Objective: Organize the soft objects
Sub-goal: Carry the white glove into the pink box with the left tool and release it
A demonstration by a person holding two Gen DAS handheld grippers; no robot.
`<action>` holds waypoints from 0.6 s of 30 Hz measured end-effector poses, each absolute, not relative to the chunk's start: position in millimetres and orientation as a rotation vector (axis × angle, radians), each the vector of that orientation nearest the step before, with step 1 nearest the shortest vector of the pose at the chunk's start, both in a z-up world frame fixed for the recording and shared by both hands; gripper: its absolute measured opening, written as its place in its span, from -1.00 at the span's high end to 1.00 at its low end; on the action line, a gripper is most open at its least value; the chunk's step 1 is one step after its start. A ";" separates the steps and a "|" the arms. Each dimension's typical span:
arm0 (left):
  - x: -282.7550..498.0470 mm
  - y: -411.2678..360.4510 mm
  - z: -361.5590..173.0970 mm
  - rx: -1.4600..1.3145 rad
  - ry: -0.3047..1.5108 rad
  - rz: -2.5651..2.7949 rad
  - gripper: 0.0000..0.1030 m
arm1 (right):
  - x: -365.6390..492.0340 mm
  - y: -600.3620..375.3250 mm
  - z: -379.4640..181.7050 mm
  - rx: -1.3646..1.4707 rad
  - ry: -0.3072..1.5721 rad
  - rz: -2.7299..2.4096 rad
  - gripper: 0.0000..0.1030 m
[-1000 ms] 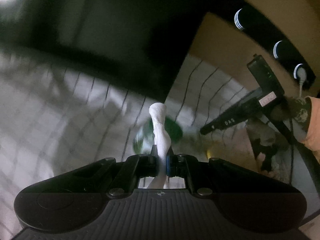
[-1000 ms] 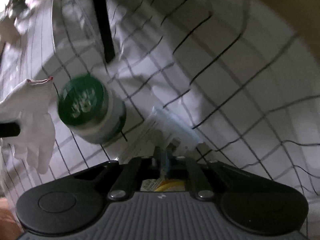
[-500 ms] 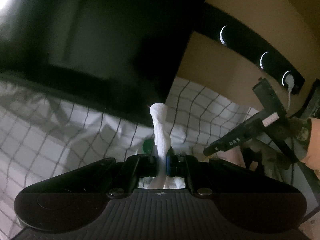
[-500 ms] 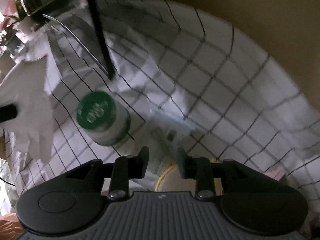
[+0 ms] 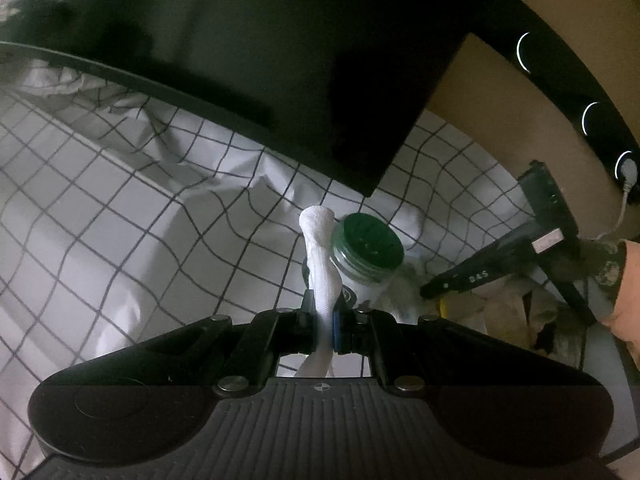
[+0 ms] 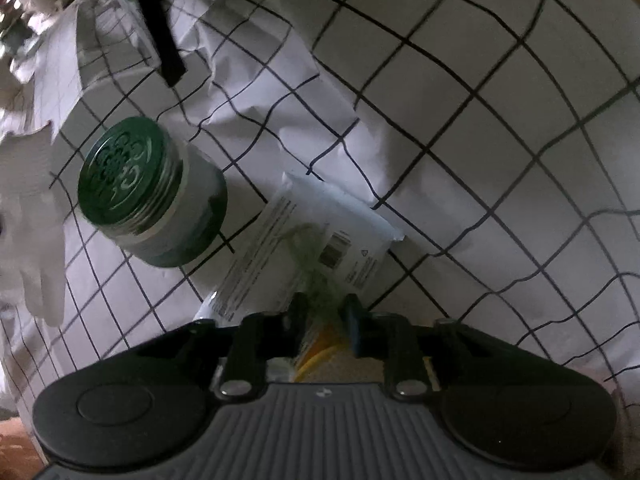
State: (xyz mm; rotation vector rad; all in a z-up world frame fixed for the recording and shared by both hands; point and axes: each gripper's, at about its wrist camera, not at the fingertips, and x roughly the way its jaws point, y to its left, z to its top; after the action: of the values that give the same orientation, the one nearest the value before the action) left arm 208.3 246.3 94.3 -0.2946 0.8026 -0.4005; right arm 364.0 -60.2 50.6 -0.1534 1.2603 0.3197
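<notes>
A white sock (image 5: pixel 322 264), pinched between the pressed-together jaws of the left tool (image 5: pixel 325 316), stands up and away from the tool, its long axis running from the grip toward the far side, its open cuff at the far end over the checked white sheet (image 5: pixel 120 216). Just right of it sits a green-lidded jar (image 5: pixel 368 252), lying tilted on the sheet, lid toward the camera. In the right wrist view, a flat white packet (image 6: pixel 316 240) lies on the sheet with its long axis running from near left to far right; the right tool (image 6: pixel 326 312), which stood spread over it half a second ago, is now closing its jaws around the packet's near end, where a greenish crumpled strand rises between them. Whether the pads press yet cannot be told. A white glove (image 6: pixel 36 232) hangs at the left edge. With both tools taking hold, a sorting move looks imminent. A dark monitor (image 5: pixel 280 60) looms behind.
</notes>
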 end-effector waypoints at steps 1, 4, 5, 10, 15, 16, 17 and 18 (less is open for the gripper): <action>208.9 245.4 95.2 -0.292 0.800 -0.403 0.82 | 361.9 -58.7 53.2 -0.156 1.254 0.321 0.63; 210.3 242.2 103.8 -0.273 0.774 -0.417 0.82 | 360.5 -57.7 67.3 -0.137 1.222 0.328 0.63; 211.4 240.8 108.0 -0.263 0.761 -0.423 0.82 | 357.3 -57.3 75.9 -0.123 1.201 0.329 0.63; 227.7 233.2 133.9 -0.193 0.687 -0.449 0.82 | 337.8 -56.9 119.9 -0.037 1.095 0.319 0.63; 245.1 213.6 167.9 -0.133 0.603 -0.516 0.82 | 296.2 -67.0 172.1 0.044 0.954 0.268 0.63; 247.0 207.4 174.4 -0.125 0.589 -0.538 0.82 | 285.6 -70.9 182.7 0.053 0.921 0.247 0.63; 247.8 200.9 179.8 -0.116 0.578 -0.559 0.82 | 276.3 -73.7 190.4 0.061 0.896 0.229 0.63; 248.2 193.0 185.1 -0.105 0.566 -0.582 0.82 | 265.8 -77.7 198.6 0.070 0.868 0.208 0.63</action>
State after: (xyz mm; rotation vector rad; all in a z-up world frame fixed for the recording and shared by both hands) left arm 248.2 193.0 185.1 -0.1048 0.5660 -0.5824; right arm 265.8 -77.7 198.6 0.0701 0.8681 0.2076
